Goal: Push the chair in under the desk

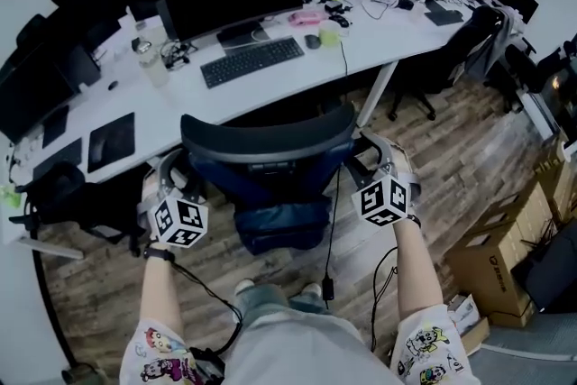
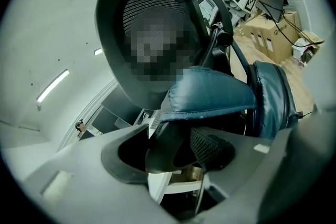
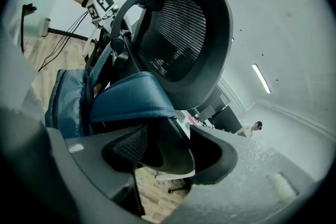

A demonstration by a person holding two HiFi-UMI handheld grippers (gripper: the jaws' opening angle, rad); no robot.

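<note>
Gripping the chair (image 1: 270, 140) by both sides, your left gripper (image 1: 171, 176) clamps the left armrest (image 2: 168, 149) and your right gripper (image 1: 383, 160) clamps the right armrest (image 3: 173, 149). The chair stands between you and the desk (image 1: 379, 41), close to its edge.

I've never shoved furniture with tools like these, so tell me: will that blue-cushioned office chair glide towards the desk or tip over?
Probably glides: the chair stands on smooth wooden floor. Tipping seems unlikely, as the left hand-held gripper and right hand-held gripper clasp its armrests on both sides, fairly low. The mesh backrest might flex if pushed instead.
</note>
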